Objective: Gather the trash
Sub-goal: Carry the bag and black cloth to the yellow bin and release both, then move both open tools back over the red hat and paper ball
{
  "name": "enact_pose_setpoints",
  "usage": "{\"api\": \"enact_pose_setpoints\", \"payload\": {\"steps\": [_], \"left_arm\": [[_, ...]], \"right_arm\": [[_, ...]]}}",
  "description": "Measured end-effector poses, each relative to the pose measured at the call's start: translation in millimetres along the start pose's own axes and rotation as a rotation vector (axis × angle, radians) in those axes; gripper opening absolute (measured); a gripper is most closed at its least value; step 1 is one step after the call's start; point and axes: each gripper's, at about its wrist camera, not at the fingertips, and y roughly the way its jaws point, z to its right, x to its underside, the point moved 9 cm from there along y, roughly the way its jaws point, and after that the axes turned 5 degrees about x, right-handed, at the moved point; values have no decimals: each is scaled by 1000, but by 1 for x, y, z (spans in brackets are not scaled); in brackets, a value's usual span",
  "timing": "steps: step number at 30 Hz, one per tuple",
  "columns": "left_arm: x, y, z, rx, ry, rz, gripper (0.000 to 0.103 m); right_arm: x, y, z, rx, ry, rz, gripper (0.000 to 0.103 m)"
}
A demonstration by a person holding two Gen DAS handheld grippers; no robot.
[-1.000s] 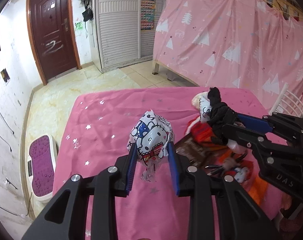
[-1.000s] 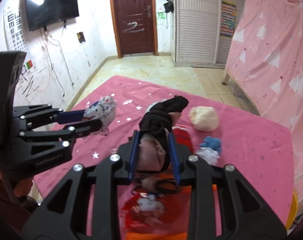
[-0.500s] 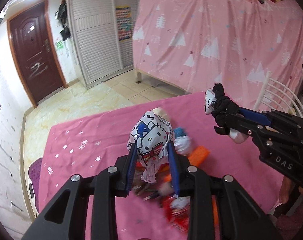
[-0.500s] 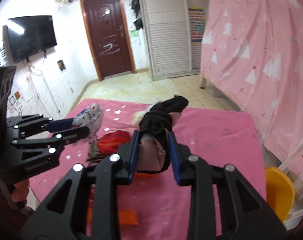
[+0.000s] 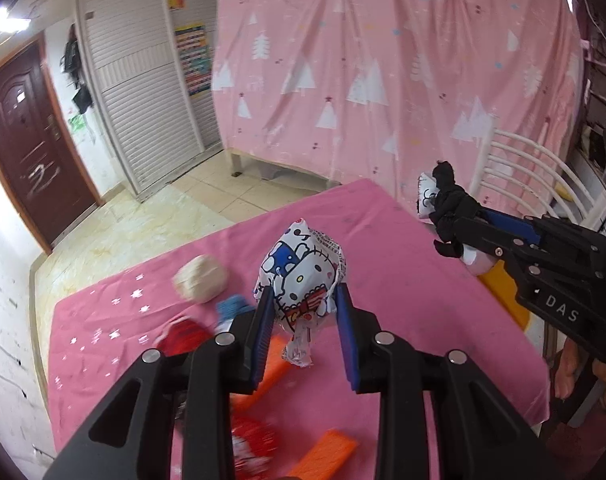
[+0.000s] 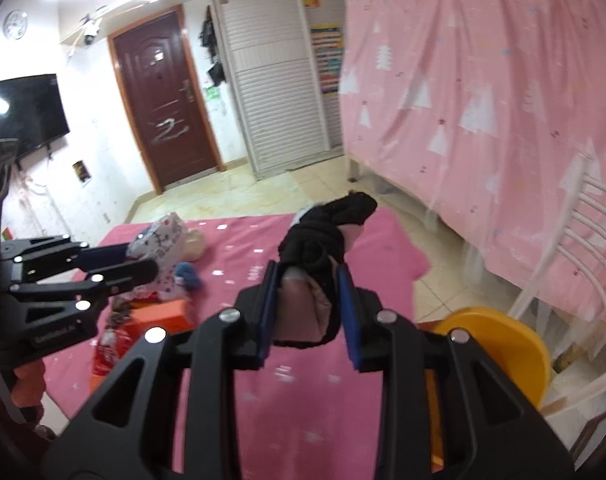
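cartoon-print wrapper in left claw (yellow bin beside table)

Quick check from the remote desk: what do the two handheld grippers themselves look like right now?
Both match: the left gripper and right gripper have matte black angular linkage frames with silver rivets, and blue ribbed pads line the fingers. The right one's side carries white "DAS" lettering. No cables show.

Both tools are matte black plastic frames with triangular cut-outs and round silver screw heads. The left claw carries ribbed blue pads on its two fingers, as does the right claw. White "DAS" lettering marks the right claw's side.
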Motion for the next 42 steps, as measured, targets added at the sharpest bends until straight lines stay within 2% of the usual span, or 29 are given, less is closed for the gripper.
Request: {"api": "enact_pose_setpoints", "payload": {"steps": [11, 18, 22, 24, 25, 26, 27, 29, 30, 36, 42], "left_arm": [[-29, 28, 97, 102, 62, -17, 24], [-47, 56, 156, 204, 48, -57, 24], [-54, 68, 183, 237, 43, -67, 25], [-57, 74, 194, 246, 32, -80, 29], [-58, 76, 198, 253, 26, -85, 31], [-58, 78, 203, 262, 22, -90, 38], [-61, 80, 207, 263, 20, -92, 48], [-61, 81, 211, 264, 15, -91, 59], [-61, 81, 213, 267, 14, -91, 62], [-59, 79, 213, 261, 11, -94, 64], [-59, 63, 198, 261, -7, -76, 64]], "right_arm": [[27, -9, 100, 125, 103, -9, 28], [50, 6, 151, 195, 176, -51, 28], [66, 18, 173, 199, 214, -88, 29], [71, 22, 182, 209, 228, -100, 34], [73, 22, 186, 213, 238, -102, 34], [75, 23, 190, 211, 248, -104, 35], [76, 23, 191, 210, 254, -104, 38], [76, 21, 198, 215, 269, -95, 47], [75, 21, 200, 214, 273, -92, 49], [72, 15, 199, 210, 279, -78, 49], [63, 9, 175, 194, 244, -66, 49]]}}
